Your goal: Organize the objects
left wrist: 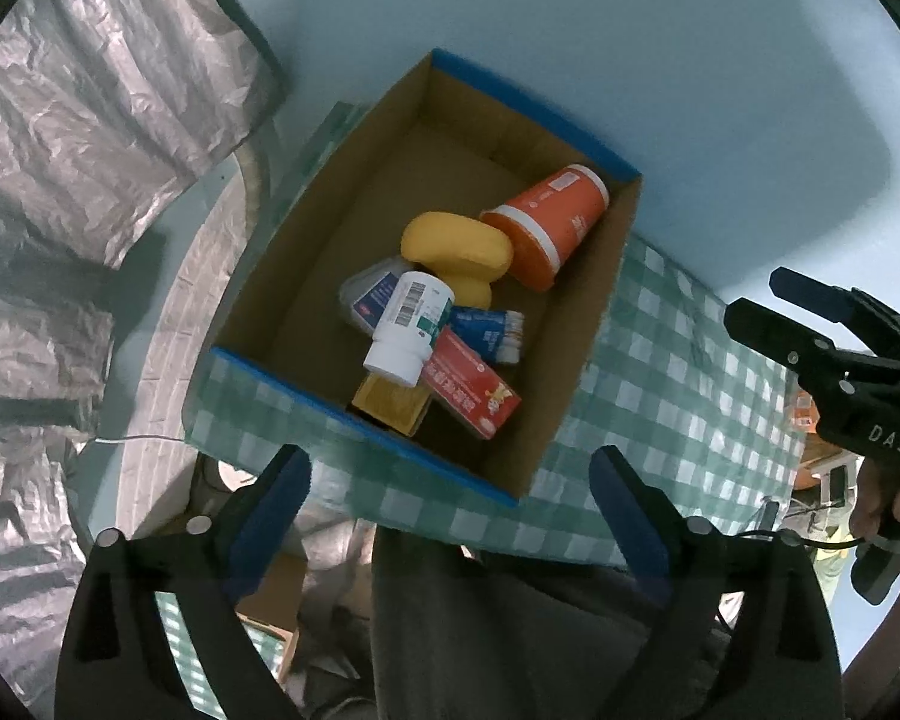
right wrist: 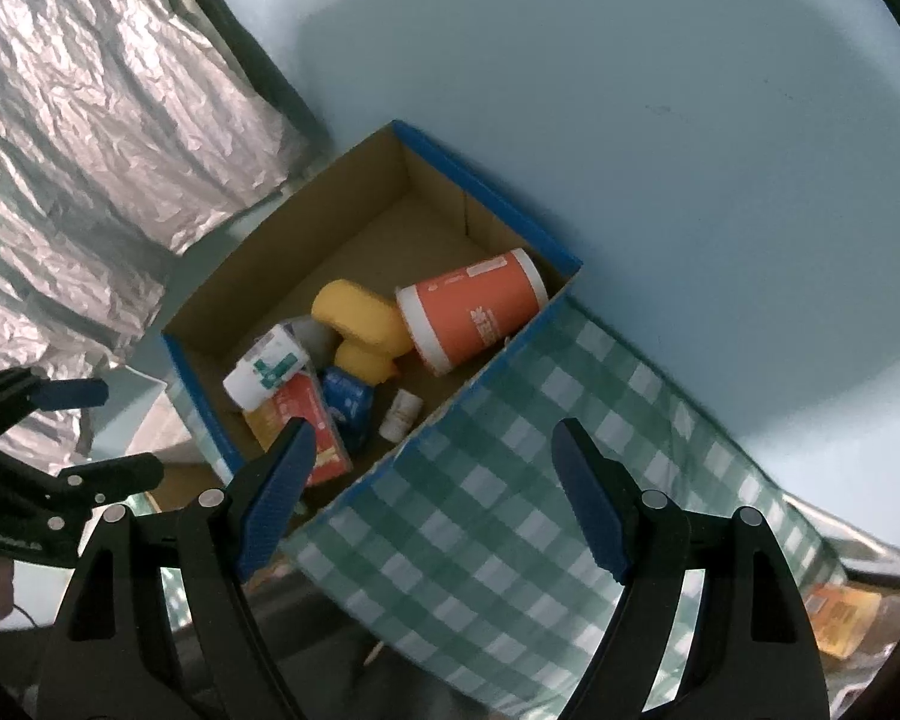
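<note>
An open cardboard box with a blue rim (left wrist: 366, 426) (right wrist: 546, 234) sits on a green-checked cloth. Inside lie an orange paper cup (left wrist: 552, 222) (right wrist: 480, 312) on its side, a yellow sponge (left wrist: 456, 252) (right wrist: 360, 324), a white pill bottle (left wrist: 411, 324) (right wrist: 264, 366), a red carton (left wrist: 474, 390) (right wrist: 306, 414), a blue tube (left wrist: 486, 327) (right wrist: 348, 402), a yellow packet (left wrist: 390, 411) and a small white vial (right wrist: 401, 414). My left gripper (left wrist: 450, 492) is open and empty, near the box's front wall. My right gripper (right wrist: 432, 474) is open and empty over the box's right wall.
The checked tablecloth (left wrist: 678, 408) (right wrist: 510, 516) covers the table right of the box. Crinkled silver foil (left wrist: 90, 120) (right wrist: 90, 138) hangs at the left. A pale blue wall (left wrist: 630, 30) is behind. An orange item (right wrist: 840, 618) lies at the far right below the table edge.
</note>
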Action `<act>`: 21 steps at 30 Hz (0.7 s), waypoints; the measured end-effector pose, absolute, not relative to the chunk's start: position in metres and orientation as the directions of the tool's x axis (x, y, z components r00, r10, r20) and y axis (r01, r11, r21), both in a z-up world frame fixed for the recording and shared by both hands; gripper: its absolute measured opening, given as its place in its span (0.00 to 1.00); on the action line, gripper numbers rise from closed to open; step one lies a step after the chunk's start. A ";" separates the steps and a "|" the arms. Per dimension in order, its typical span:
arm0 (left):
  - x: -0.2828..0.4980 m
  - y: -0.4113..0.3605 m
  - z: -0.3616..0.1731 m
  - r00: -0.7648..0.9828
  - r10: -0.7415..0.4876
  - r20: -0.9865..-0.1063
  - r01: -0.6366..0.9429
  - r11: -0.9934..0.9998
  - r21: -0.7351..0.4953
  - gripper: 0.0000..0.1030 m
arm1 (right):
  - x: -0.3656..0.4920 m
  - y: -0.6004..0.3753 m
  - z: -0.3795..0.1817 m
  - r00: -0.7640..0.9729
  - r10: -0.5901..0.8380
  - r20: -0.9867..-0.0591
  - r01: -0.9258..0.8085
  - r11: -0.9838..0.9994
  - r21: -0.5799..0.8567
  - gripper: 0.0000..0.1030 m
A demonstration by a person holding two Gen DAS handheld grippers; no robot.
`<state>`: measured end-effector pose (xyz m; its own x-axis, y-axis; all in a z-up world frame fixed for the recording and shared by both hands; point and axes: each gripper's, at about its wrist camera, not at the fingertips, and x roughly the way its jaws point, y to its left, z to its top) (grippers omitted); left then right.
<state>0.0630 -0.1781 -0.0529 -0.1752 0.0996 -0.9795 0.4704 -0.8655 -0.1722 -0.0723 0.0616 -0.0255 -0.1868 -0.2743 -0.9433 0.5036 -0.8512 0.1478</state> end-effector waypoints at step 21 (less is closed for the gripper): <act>0.062 -0.149 -0.039 -0.137 0.053 -0.989 0.398 -0.912 -0.104 0.99 | -0.043 0.079 -0.025 -0.160 -0.282 -0.946 0.477 -0.861 0.176 0.78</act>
<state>0.0617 -0.1494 -0.0394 -0.1372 0.0526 -0.9891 0.3975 -0.9117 -0.1036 -0.0431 0.0791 -0.0246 -0.1601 -0.2822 -0.9459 0.4767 -0.8612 0.1762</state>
